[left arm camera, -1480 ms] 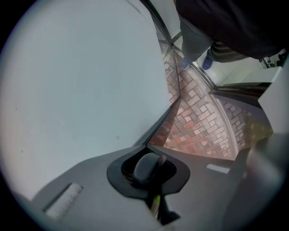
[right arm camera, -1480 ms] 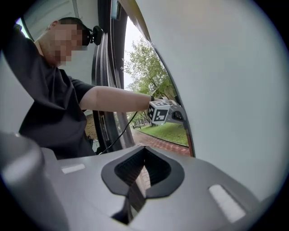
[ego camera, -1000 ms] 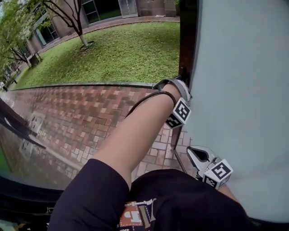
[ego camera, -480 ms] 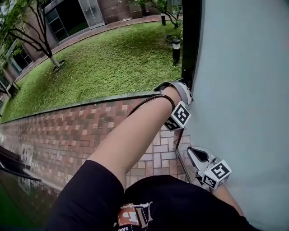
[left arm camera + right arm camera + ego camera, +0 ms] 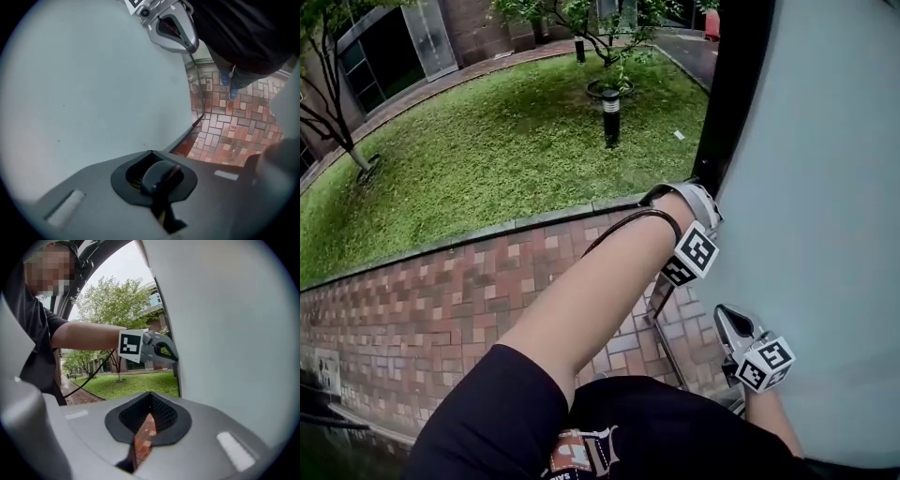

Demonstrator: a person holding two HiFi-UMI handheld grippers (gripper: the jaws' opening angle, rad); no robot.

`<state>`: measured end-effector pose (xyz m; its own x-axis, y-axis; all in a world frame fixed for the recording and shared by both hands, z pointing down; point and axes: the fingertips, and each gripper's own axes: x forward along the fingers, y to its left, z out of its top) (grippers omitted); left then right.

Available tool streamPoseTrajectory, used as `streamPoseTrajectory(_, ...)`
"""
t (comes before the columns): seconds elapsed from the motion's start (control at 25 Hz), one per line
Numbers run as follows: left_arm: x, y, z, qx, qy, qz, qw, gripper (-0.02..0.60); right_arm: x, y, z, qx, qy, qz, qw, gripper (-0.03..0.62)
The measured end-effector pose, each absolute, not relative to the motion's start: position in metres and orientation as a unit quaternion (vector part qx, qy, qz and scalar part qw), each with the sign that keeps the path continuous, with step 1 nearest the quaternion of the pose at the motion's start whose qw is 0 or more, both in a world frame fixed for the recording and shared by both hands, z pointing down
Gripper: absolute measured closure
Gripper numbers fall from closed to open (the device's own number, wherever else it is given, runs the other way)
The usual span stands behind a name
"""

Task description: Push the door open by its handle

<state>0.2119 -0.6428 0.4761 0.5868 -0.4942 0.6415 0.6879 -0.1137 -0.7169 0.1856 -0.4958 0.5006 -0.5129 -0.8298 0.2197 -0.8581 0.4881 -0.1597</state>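
The door (image 5: 825, 187) is a pale frosted panel in a dark frame (image 5: 733, 84), filling the right side of the head view. My left gripper (image 5: 710, 199) reaches across with its tip against the panel near the frame edge, jaws shut and empty. Lower down, my right gripper (image 5: 724, 315) also points at the panel with its jaws together. The right gripper view shows the left gripper (image 5: 174, 356) touching the door (image 5: 225, 324). In the left gripper view the right gripper (image 5: 191, 46) lies on the panel (image 5: 84, 84). A thin metal bar (image 5: 661, 323) runs below the left hand; no handle shows clearly.
Red brick paving (image 5: 441, 309) lies beyond the doorway, then a lawn (image 5: 487, 141) with a bollard lamp (image 5: 610, 117) and a small tree (image 5: 581, 19). A building (image 5: 394, 47) stands at the back left. The person's legs and shoes (image 5: 229, 86) stand on the bricks.
The view has swung round with the door: the wet glass at lower left has gone, and the bollard lamp and tree have come into sight. Both grippers stay against the panel.
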Motion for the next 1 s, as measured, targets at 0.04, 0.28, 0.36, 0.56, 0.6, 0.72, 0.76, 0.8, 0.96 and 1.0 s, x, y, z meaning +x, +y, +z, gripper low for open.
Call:
streamPoseTrajectory(0.04,0.218,-0.643,0.475,-0.602,-0.085,-0.44,0.661,0.579,0.193,-0.503,0.502,0.507,-0.851,0.125,0.061,0.592)
streamPoseTrajectory(0.28,0.252,-0.647,0.475,-0.592,-0.111,-0.408,0.686,0.579,0.202,-0.535,0.506,0.55,-0.823,0.12,0.077,0.592)
streamPoseTrajectory(0.36,0.258,-0.648,0.471,-0.593,-0.115,-0.403,0.687,0.579,0.197,-0.538,0.504,0.545,-0.826,0.121,0.083,0.592)
streamPoseTrajectory(0.56,0.274,-0.629,0.436,-0.629,-0.131,-0.377,0.667,0.578,0.203,-0.531,0.485,0.525,-0.838,0.125,0.077,0.592)
streamPoseTrajectory(0.6,0.277,-0.626,0.432,-0.63,-0.135,-0.374,0.667,0.578,0.205,-0.53,0.484,0.522,-0.84,0.129,0.072,0.592)
streamPoseTrajectory(0.72,0.289,-0.627,0.436,-0.633,-0.144,-0.37,0.664,0.578,0.214,-0.532,0.492,0.501,-0.852,0.137,0.066,0.592)
streamPoseTrajectory(0.76,0.29,-0.63,0.439,-0.636,-0.147,-0.371,0.661,0.578,0.216,-0.533,0.498,0.492,-0.857,0.137,0.065,0.592)
streamPoseTrajectory(0.8,0.291,-0.631,0.443,-0.639,-0.15,-0.372,0.657,0.578,0.217,-0.533,0.505,0.483,-0.862,0.138,0.064,0.592)
streamPoseTrajectory(0.96,0.29,-0.635,0.44,-0.647,-0.139,-0.394,0.637,0.578,0.218,-0.53,0.535,0.447,-0.877,0.161,0.07,0.592)
streamPoseTrajectory(1.0,0.288,-0.637,0.438,-0.641,-0.134,-0.409,0.636,0.578,0.216,-0.531,0.54,0.441,-0.879,0.166,0.073,0.592)
